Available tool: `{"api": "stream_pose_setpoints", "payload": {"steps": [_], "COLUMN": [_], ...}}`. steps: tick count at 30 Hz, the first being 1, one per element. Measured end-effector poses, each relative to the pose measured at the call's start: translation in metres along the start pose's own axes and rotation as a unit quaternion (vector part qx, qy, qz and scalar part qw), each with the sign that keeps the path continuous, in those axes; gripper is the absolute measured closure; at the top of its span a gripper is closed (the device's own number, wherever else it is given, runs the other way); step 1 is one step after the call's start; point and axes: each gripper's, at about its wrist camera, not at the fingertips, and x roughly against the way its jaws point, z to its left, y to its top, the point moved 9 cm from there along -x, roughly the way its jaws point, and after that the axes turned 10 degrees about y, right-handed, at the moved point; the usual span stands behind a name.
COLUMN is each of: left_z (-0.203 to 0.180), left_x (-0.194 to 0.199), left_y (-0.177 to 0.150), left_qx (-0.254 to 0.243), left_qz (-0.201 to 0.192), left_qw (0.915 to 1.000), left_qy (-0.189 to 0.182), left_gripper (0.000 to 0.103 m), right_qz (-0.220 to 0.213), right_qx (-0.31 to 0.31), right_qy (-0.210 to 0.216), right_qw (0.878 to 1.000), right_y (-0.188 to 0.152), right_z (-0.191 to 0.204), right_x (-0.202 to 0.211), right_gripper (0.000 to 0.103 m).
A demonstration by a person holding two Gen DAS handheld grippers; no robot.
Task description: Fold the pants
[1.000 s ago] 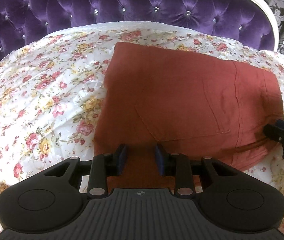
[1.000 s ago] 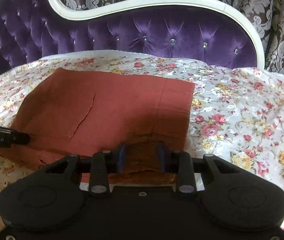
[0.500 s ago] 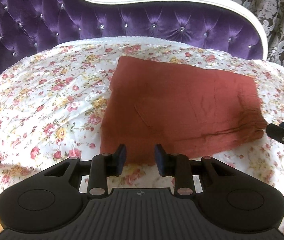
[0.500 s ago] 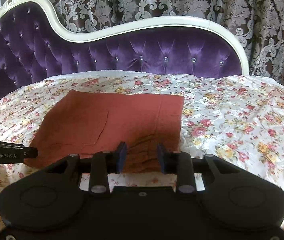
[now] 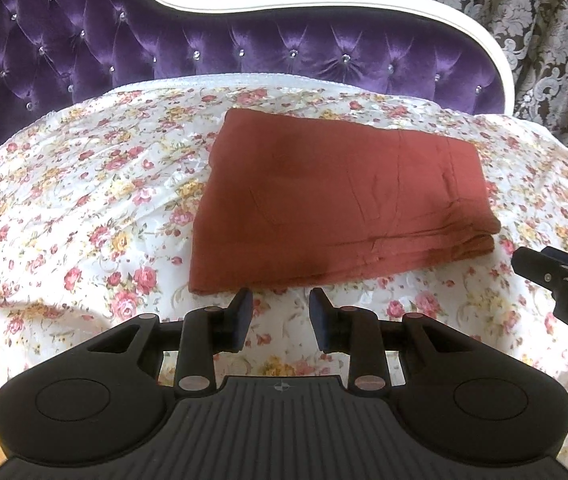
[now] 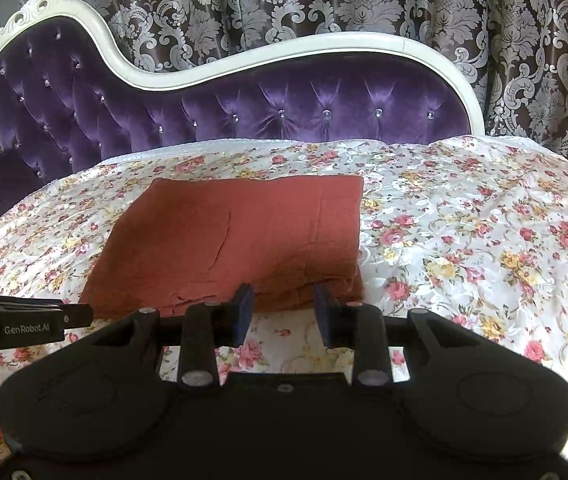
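Curtain (image 6: pixel 363 0), patterned, hangs farthest beyond both claws. Sofa back (image 5: pixel 244 44), purple and buttoned with a white frame, rises ahead of the claws behind the seat. Flowered sheet (image 5: pixel 64 200) covers the seat and runs under and to both sides of the claws. Pants (image 5: pixel 335 196), rust-red, lie on the sheet as a flat stacked rectangle just ahead of both claws, touching neither; judged from this shape, the folding looks largely done.

Left claw (image 5: pixel 277 314): fingers spread, nothing between them, only sheet below; the near edge of the pants lies just beyond its tips. Right claw (image 6: pixel 282 312): fingers likewise spread and empty, the near right corner of the pants just beyond them. Each claw shows at the side of the other's view.

Handling, as a judgement: the cloth seems light, soft and limp, so the layers may slide or sag if lifted by one point. The stacked near edge, pinched through all layers at two corners, seems the best hold. Nothing stands between the claws and the pants; the sheet is loose and wrinkled and could be pinched along with them.
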Motion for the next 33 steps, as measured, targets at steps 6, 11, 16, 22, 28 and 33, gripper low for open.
{"api": "stream_pose_setpoints", "payload": {"steps": [6, 11, 16, 22, 28, 33], "left_z": [0.002, 0.004, 0.003, 0.000, -0.001, -0.001], "left_x": [0.001, 0.001, 0.000, -0.001, -0.001, -0.002], "left_y": [-0.005, -0.007, -0.008, -0.010, -0.009, -0.010], "left_qx": [0.000, 0.005, 0.002, -0.002, -0.006, -0.008], "left_qz": [0.001, 0.007, 0.014, 0.019, 0.018, 0.019], "left_qw": [0.9999, 0.9999, 0.9998, 0.9998, 0.9998, 0.9998], "left_qy": [0.012, 0.013, 0.011, 0.006, 0.008, 0.008], "left_gripper": [0.072, 0.072, 0.072, 0.072, 0.072, 0.072], "right_qz": [0.007, 0.010, 0.014, 0.018, 0.022, 0.026], "right_qx": [0.005, 0.008, 0.009, 0.007, 0.003, 0.001], "right_qy": [-0.003, -0.001, 0.002, 0.000, -0.001, 0.000], "right_qw": [1.000, 1.000, 1.000, 1.000, 1.000, 1.000], "right_y": [-0.003, -0.004, -0.006, -0.009, -0.010, -0.012], "right_z": [0.003, 0.007, 0.008, 0.008, 0.006, 0.006], "right_x": [0.001, 0.000, -0.002, -0.003, -0.005, -0.007], "right_gripper": [0.062, 0.061, 0.061, 0.061, 0.061, 0.061]}}
